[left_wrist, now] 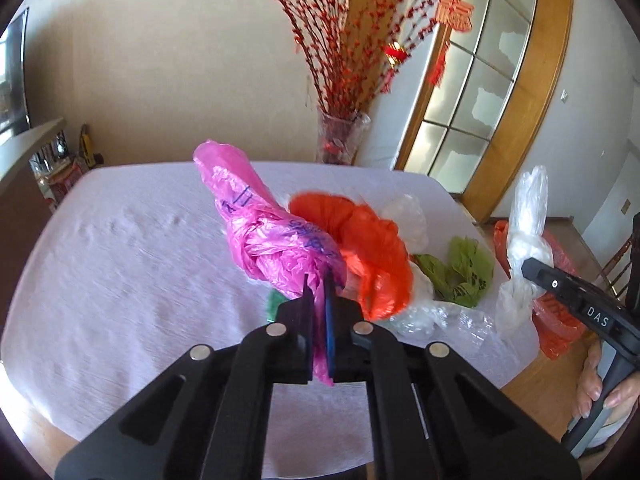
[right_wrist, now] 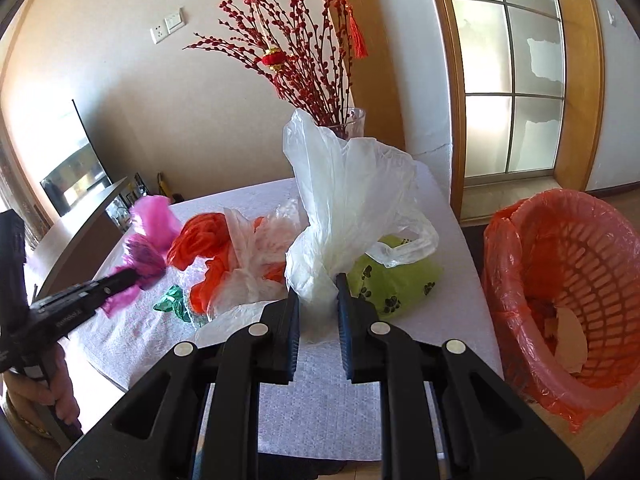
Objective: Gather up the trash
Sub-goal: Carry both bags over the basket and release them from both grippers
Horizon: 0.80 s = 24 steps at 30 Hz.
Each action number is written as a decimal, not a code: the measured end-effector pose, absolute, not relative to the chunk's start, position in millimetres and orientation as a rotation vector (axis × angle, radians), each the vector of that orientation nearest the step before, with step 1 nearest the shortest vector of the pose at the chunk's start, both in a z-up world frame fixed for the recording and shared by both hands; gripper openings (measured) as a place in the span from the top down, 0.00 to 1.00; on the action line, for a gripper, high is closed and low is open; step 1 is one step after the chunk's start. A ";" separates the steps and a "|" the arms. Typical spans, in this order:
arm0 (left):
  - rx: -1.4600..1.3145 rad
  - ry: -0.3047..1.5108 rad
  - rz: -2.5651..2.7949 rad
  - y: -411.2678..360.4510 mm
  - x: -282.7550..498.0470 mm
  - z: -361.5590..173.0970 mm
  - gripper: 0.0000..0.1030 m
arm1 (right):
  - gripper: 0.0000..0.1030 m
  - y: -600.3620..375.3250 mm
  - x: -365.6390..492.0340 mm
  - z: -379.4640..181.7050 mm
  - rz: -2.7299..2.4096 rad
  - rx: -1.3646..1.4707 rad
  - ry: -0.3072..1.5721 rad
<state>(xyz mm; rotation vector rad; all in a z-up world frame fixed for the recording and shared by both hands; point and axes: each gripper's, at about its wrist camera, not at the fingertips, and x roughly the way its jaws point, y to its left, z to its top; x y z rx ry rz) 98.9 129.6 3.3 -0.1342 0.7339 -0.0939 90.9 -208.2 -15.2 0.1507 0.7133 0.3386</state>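
The left gripper (left_wrist: 318, 280) pinches the pink bag (left_wrist: 272, 240) between its fingers; the right gripper (right_wrist: 318, 284) clamps the white bag (right_wrist: 348, 196) (basket (right_wrist: 568, 280) just beside).

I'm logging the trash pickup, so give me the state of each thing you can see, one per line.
left gripper: shut on the pink plastic bag
pink plastic bag: crumpled, pinched at its lower end
right gripper: shut on the white plastic bag
white plastic bag: bunched, standing up from the jaws
orange plastic bag: crumpled on the table
green plastic bag: lying on the table
waste basket: lined, tilted, some trash inside
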 end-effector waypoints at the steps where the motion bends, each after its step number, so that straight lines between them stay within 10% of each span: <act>1: -0.132 0.721 -0.087 135.0 95.4 6.6 0.95 | 0.83 -207.6 90.7 -14.9 0.339 0.150 0.712; 24: -0.033 0.582 -0.419 7.3 101.6 63.2 0.95 | 0.83 -323.5 74.3 14.2 0.075 0.237 0.586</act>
